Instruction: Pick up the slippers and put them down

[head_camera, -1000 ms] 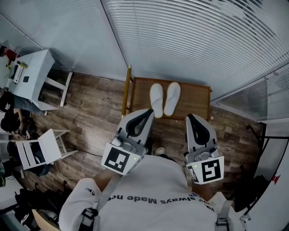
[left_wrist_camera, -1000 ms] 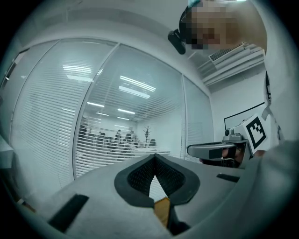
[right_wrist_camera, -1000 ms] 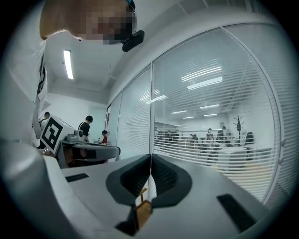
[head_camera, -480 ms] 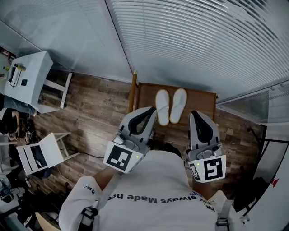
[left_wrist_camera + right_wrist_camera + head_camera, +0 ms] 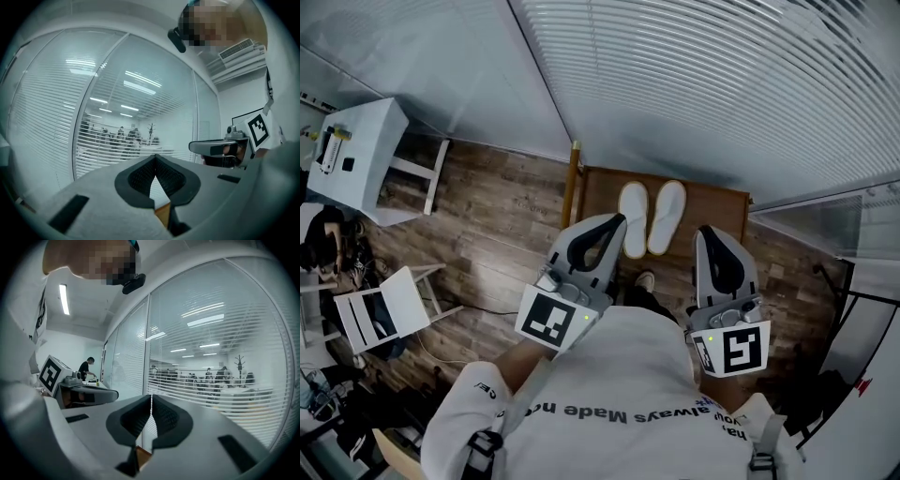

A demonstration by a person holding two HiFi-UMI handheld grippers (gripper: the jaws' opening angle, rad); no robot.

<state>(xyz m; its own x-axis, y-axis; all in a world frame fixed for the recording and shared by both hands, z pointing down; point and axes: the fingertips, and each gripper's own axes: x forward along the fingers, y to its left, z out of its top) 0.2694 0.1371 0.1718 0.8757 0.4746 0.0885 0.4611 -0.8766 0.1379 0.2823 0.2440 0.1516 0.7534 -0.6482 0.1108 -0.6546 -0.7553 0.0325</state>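
At floor level, head view: the white slippers lie paired on a low wooden stand by the glass wall, just ahead of the left gripper and right gripper, neither touching them. Left gripper view: jaws together, empty, held level, probably for the approach. Right gripper view: likewise closed on nothing.

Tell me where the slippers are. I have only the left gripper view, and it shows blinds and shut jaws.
Observer: In the head view, two white slippers lie side by side on a low wooden stand against the blinds.
Operator: Report the right gripper.
Observer: Its own view shows the right gripper shut and empty.
Operator: Place both grippers against the slippers.
Observer: From above, the pair shows between the left gripper and the right gripper's tip; neither holds one.
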